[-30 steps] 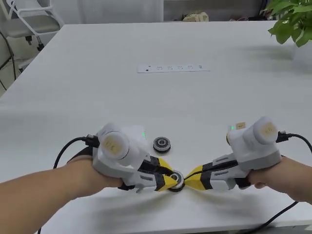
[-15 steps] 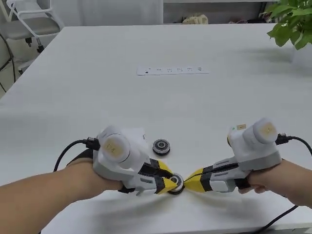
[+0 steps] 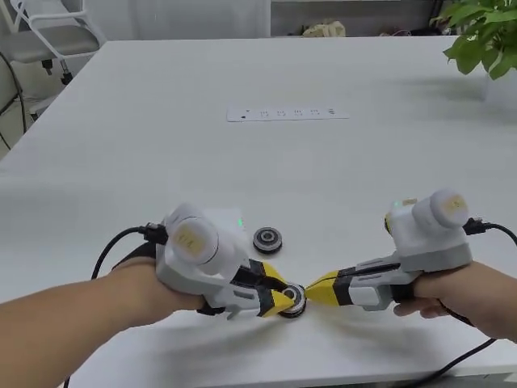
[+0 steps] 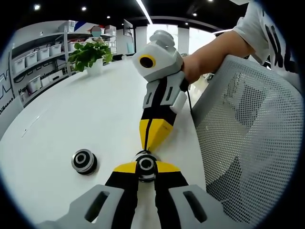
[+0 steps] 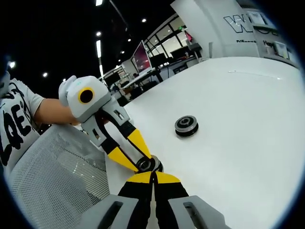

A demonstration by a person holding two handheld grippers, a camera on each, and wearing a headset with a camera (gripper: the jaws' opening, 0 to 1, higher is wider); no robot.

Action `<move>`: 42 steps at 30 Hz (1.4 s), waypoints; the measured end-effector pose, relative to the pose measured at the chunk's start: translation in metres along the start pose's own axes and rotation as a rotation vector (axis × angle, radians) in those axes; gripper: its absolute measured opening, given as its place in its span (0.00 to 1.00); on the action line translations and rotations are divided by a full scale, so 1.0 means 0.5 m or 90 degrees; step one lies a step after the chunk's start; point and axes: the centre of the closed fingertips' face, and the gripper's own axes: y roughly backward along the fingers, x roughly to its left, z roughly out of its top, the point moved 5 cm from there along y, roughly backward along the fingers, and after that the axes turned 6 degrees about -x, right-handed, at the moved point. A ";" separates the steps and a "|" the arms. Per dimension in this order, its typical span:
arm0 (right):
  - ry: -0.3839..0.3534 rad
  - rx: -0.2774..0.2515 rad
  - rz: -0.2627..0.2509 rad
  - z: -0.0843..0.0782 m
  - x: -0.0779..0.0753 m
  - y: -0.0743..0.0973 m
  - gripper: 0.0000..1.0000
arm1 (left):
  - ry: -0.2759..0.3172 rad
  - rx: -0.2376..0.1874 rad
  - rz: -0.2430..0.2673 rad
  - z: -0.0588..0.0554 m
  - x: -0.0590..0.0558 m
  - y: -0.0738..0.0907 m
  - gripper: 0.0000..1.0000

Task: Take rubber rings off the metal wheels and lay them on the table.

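1. The left claw (image 4: 146, 168) is clenched on a small metal wheel (image 4: 146, 163). One yellow tip sits on each side of the wheel, whose hub faces the left gripper view.
2. The right claw (image 5: 152, 177) meets the left claw nose to nose. Its two yellow tips are pressed together and touch the wheel's (image 5: 145, 163) rim on the side away from the left claw (whether a bit of rubber ring is nipped between them is too small to tell).
3. In the head view the left claw (image 3: 283, 298) and right claw (image 3: 312, 293) come tip to tip over the wheel (image 3: 293, 297). The left hand (image 3: 149, 291) and right hand (image 3: 460, 295) are spread wide behind them. I cannot tell whether the wheel rests on the table (image 3: 161, 145) or hangs just above it.
4. A second wheel (image 3: 267, 238) lies flat on the table near the left claw, just beyond its tips and touching neither claw. It has a dark ring around its rim. It lies off to the left of the tips in the left gripper view (image 4: 84, 161), and ahead and to the right in the right gripper view (image 5: 186, 125).
5. A black cable (image 3: 113, 246) trails back from the left claw.
6. A mesh chair back (image 4: 248, 143) stands close beside the claws at the table's edge.
7. Well beyond both claws a white power strip (image 3: 287, 113) lies flat, and far off to the right claw's side is a leafy plant (image 3: 483, 36).
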 end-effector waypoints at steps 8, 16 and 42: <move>-0.005 -0.002 0.001 0.003 0.015 -0.002 0.00 | 0.001 0.006 0.001 0.000 0.002 -0.001 0.07; -0.002 0.001 0.003 0.008 0.016 -0.005 0.00 | -0.001 0.011 0.004 0.001 0.002 -0.001 0.07; 0.027 0.010 0.016 0.009 0.008 -0.011 0.00 | 0.013 0.023 0.019 0.004 -0.002 -0.002 0.08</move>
